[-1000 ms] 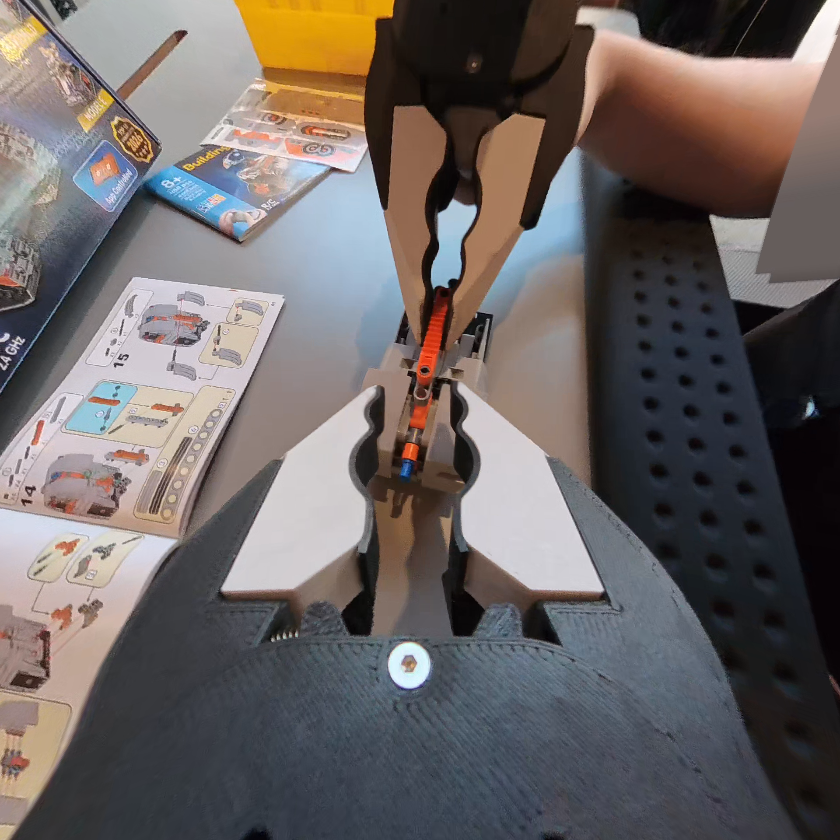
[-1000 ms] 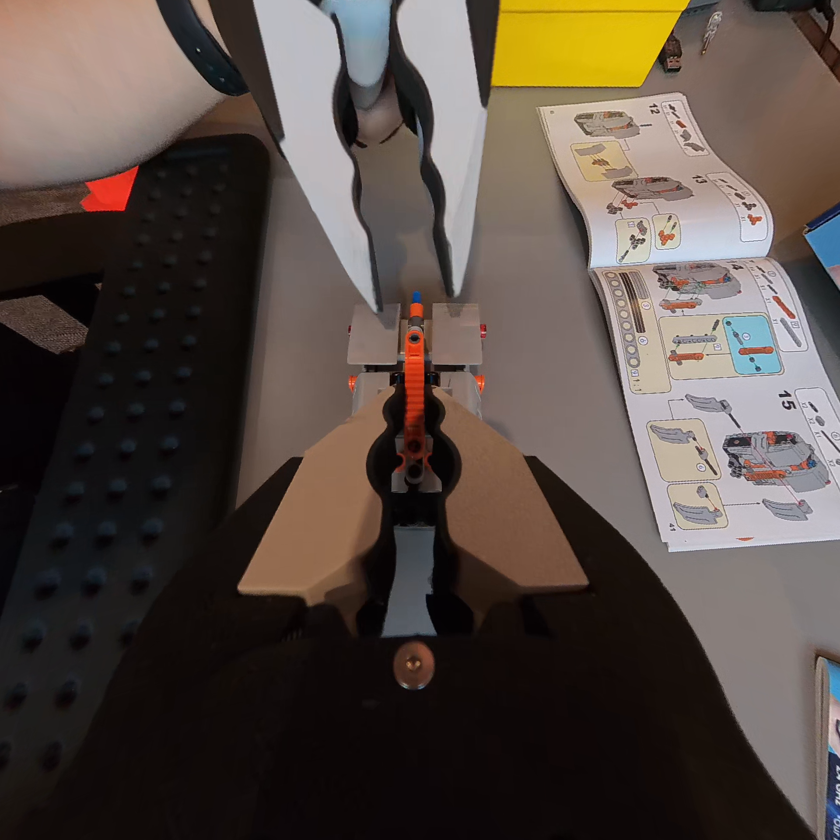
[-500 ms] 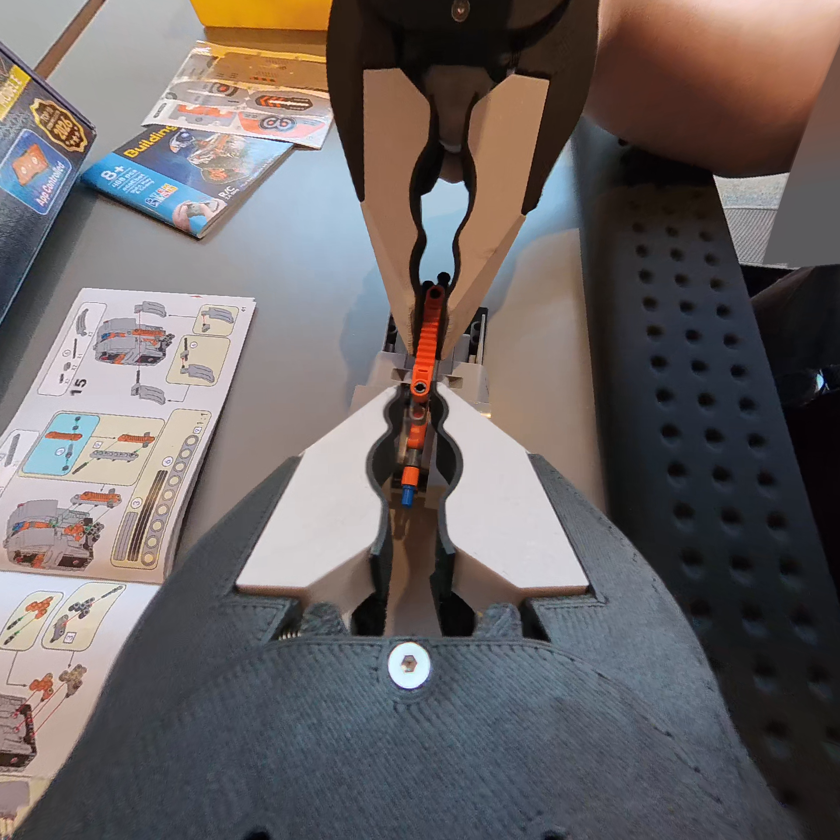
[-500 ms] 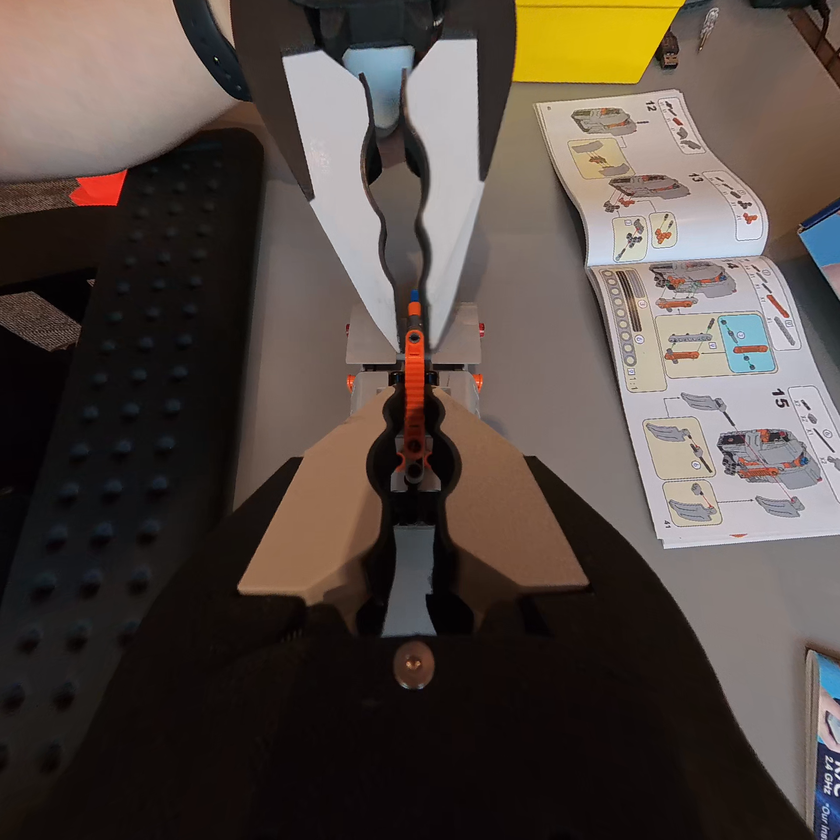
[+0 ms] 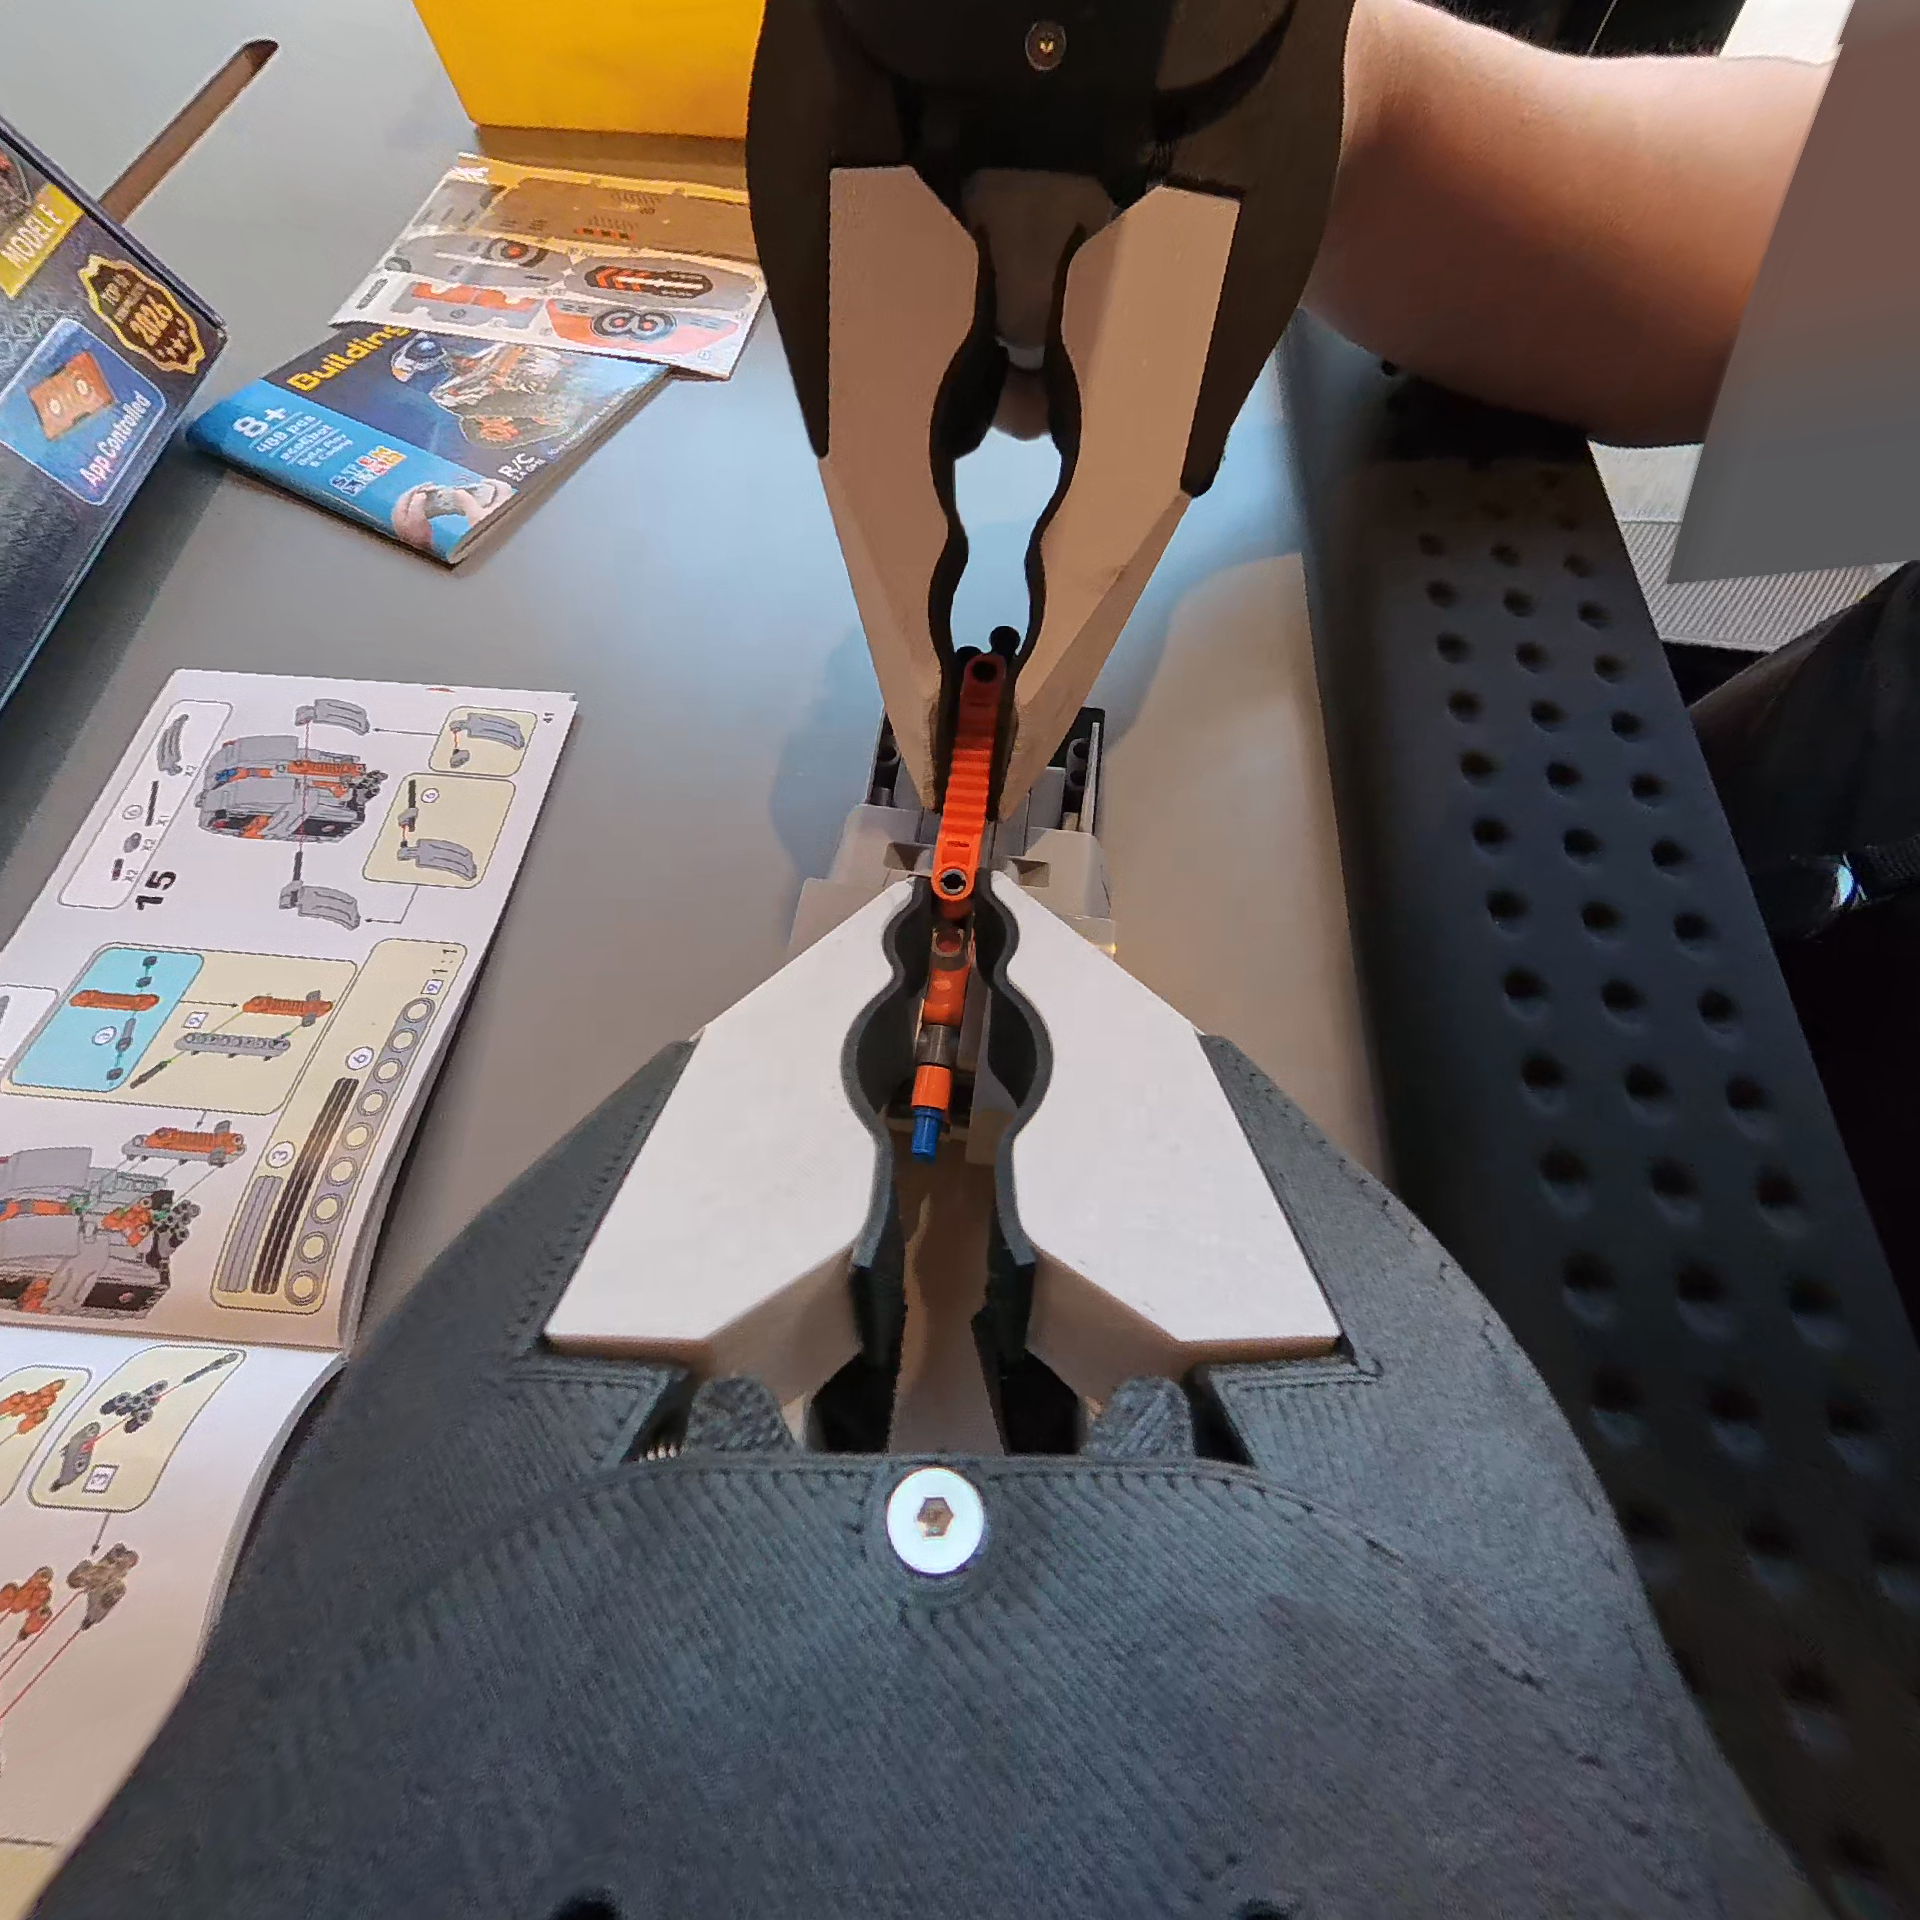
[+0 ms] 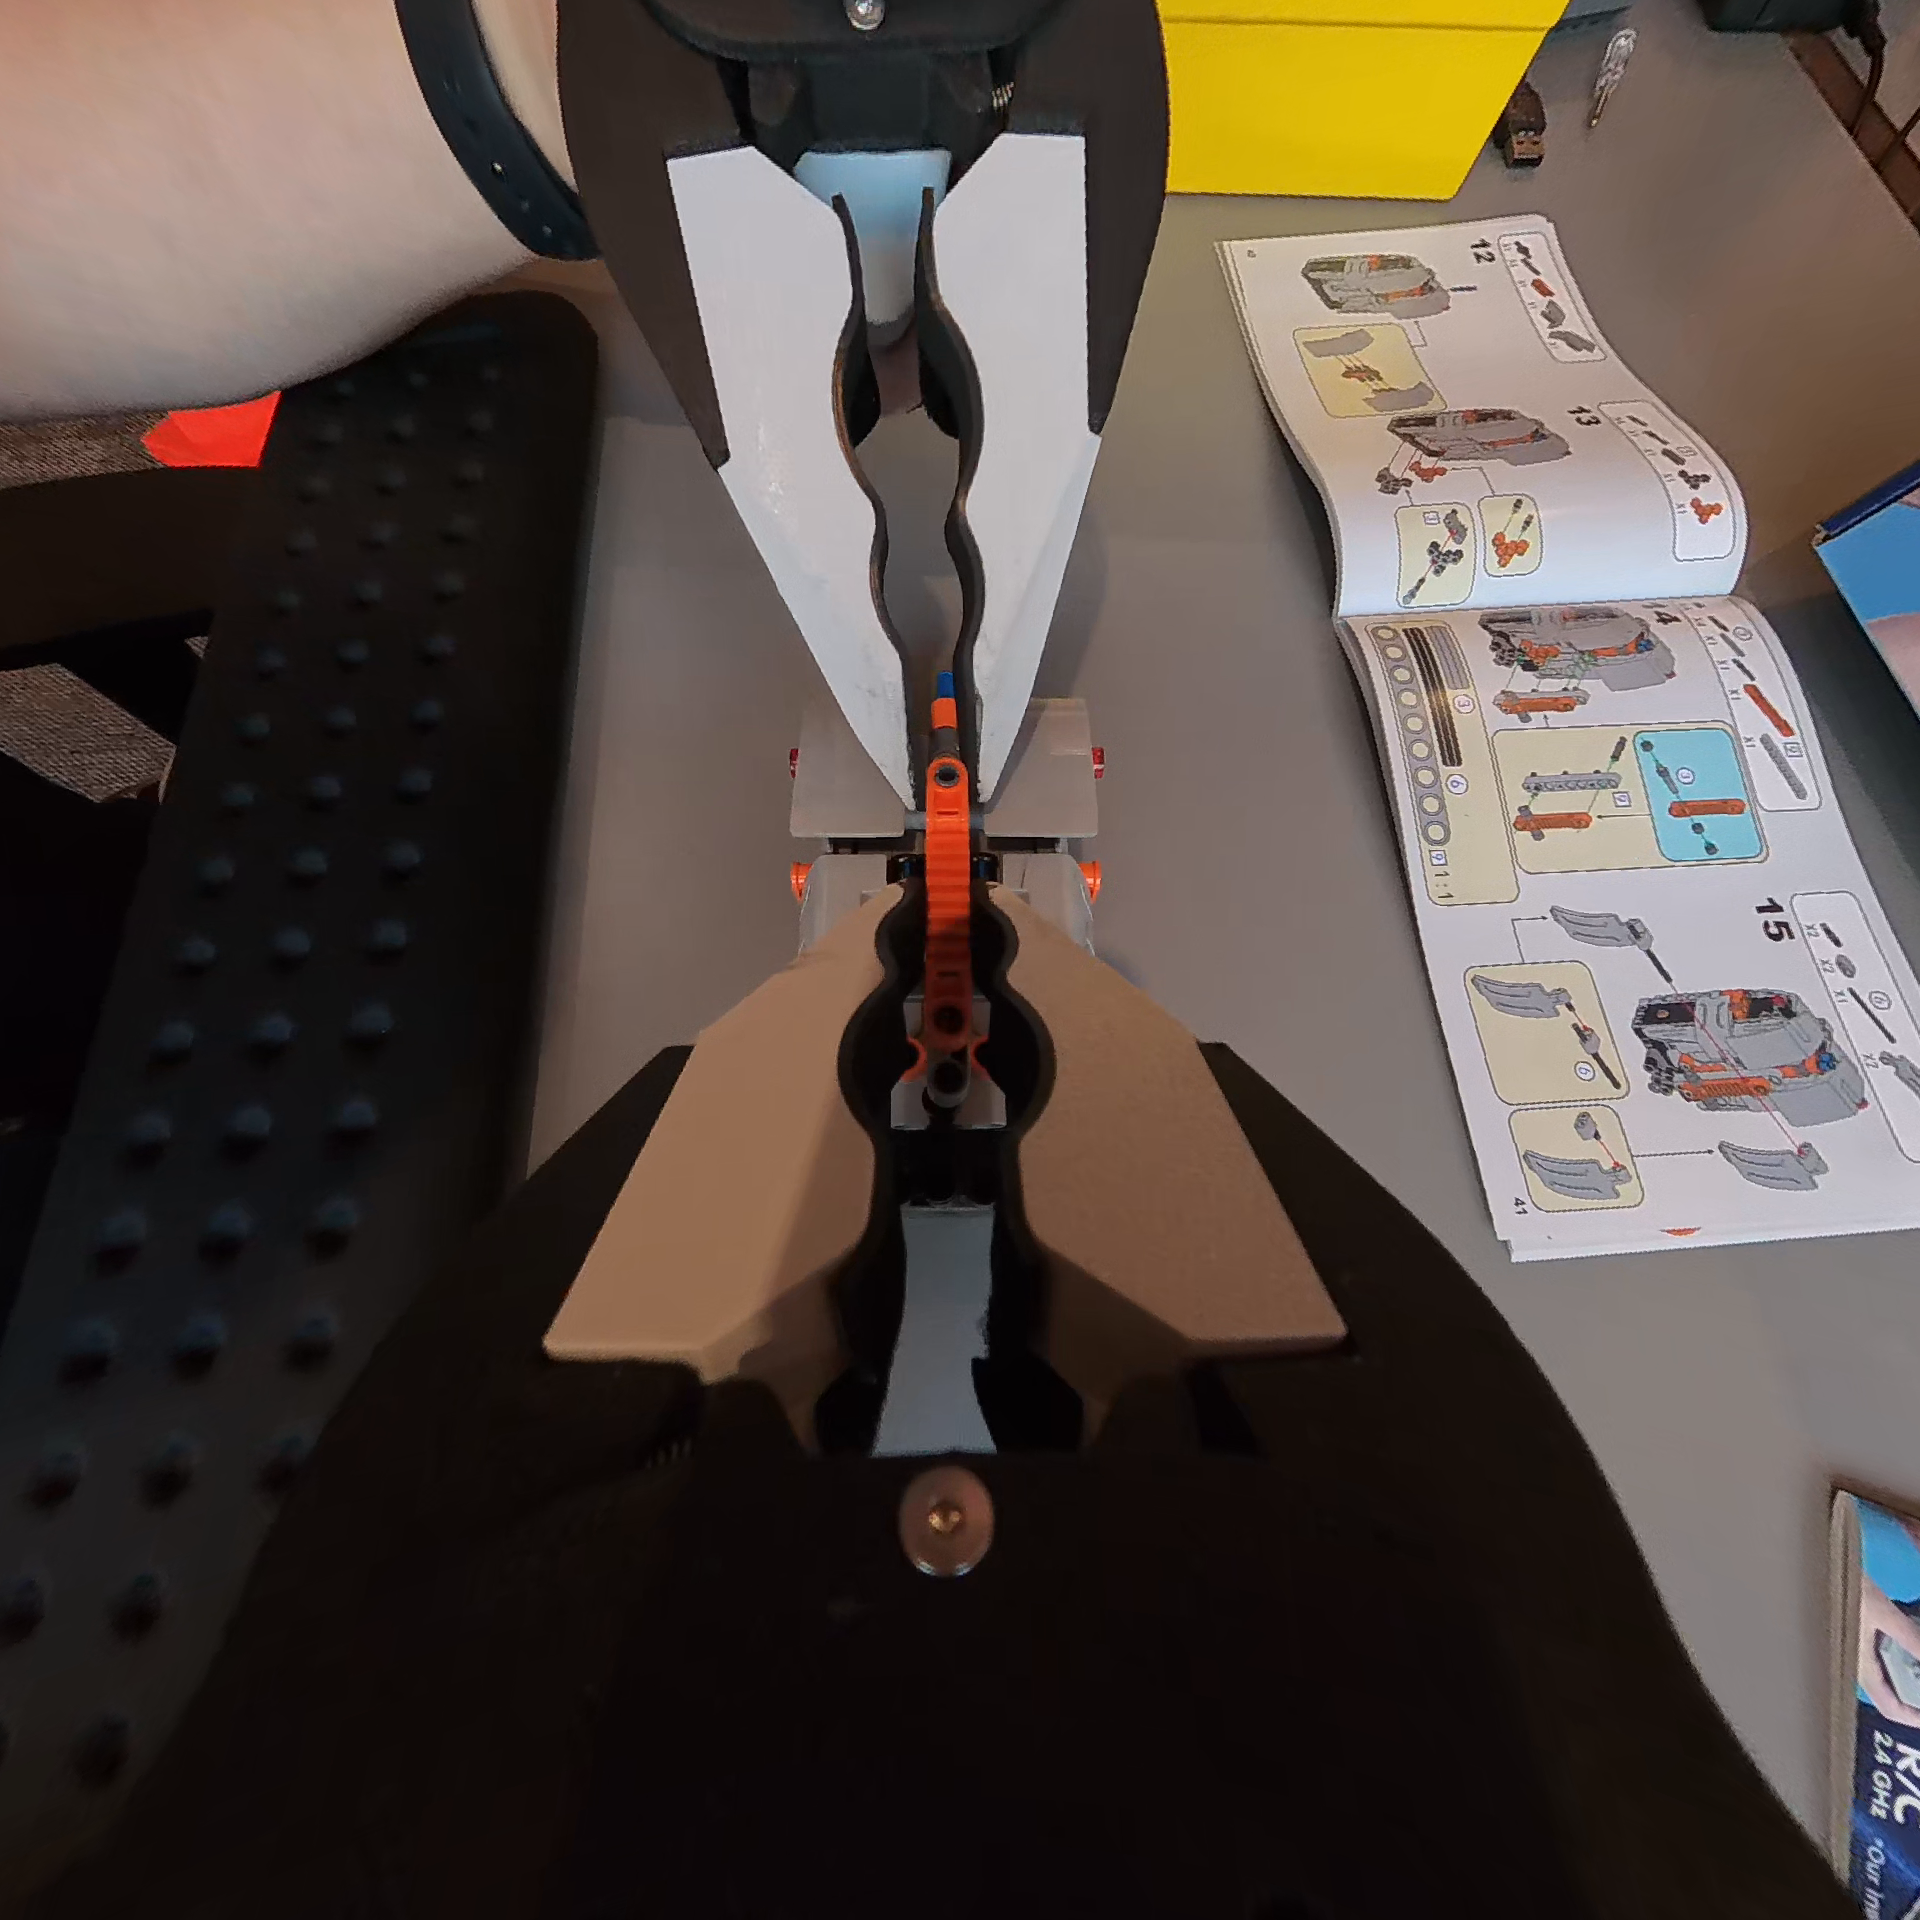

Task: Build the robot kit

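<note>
Grey tabletop [image 5: 665, 582] under booklet [image 5: 260, 987], yellow box [image 5: 592, 62].

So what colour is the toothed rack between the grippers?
Orange toothed rack; clearest in the right wrist view.

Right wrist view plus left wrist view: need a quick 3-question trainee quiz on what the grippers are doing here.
1. True or false: the right gripper is closed on the orange toothed rack.
2. The left gripper closes around which end of the grey brick-built model? A) the end with the blue pin B) the end with black connectors C) neither
3. Fill in: the open instruction booklet lies on the grey ___.

Key: 1 true; 2 A; 3 table.
</note>
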`<action>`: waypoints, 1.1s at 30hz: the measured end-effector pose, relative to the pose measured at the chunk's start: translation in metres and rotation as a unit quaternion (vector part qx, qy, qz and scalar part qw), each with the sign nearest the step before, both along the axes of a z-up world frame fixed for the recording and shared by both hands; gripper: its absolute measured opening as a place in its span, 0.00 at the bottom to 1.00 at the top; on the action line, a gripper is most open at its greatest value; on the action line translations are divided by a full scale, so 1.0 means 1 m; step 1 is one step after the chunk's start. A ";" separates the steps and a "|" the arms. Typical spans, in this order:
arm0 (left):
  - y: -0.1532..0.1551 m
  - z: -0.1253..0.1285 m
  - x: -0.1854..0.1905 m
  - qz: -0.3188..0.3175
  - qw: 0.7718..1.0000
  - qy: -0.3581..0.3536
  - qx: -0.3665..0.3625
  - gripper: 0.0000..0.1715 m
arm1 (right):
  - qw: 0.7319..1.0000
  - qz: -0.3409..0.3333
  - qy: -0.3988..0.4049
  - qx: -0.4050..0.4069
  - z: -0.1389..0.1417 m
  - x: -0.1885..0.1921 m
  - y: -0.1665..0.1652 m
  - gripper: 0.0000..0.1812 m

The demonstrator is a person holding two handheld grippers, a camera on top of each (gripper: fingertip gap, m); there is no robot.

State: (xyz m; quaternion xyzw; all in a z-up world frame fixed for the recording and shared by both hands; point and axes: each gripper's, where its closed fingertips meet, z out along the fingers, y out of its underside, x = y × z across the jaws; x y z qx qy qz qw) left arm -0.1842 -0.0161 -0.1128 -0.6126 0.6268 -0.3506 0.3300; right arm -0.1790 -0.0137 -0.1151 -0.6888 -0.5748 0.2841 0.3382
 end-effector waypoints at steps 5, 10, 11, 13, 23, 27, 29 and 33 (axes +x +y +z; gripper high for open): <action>0.000 0.000 0.000 -0.002 1.000 -0.013 -0.006 0.04 | 1.000 0.000 -0.001 0.001 0.000 0.000 0.000 0.03; 0.000 0.000 -0.001 -0.002 1.000 -0.025 -0.015 0.04 | 1.000 -0.002 0.000 0.004 0.001 -0.001 0.000 0.03; 0.000 0.000 -0.001 -0.003 1.000 -0.027 -0.013 0.04 | 1.000 -0.002 -0.001 0.004 0.001 0.000 0.000 0.03; 0.000 0.000 -0.001 -0.004 1.000 -0.026 -0.005 0.04 | 1.000 -0.003 -0.001 0.006 0.001 -0.001 0.000 0.03; 0.000 0.002 0.000 0.006 0.999 -0.034 -0.015 0.04 | 1.000 0.000 0.008 0.007 0.000 0.000 0.000 0.04; 0.002 0.011 -0.003 0.014 0.998 -0.054 -0.029 0.16 | 1.000 0.007 0.000 0.011 -0.003 -0.001 -0.002 0.05; 0.004 0.019 -0.007 0.020 0.996 -0.074 -0.032 0.19 | 1.000 0.005 0.000 0.016 -0.002 0.000 -0.002 0.10; 0.009 0.020 -0.021 0.046 0.995 -0.082 -0.027 0.25 | 0.999 0.008 0.038 0.032 0.018 0.009 -0.003 0.17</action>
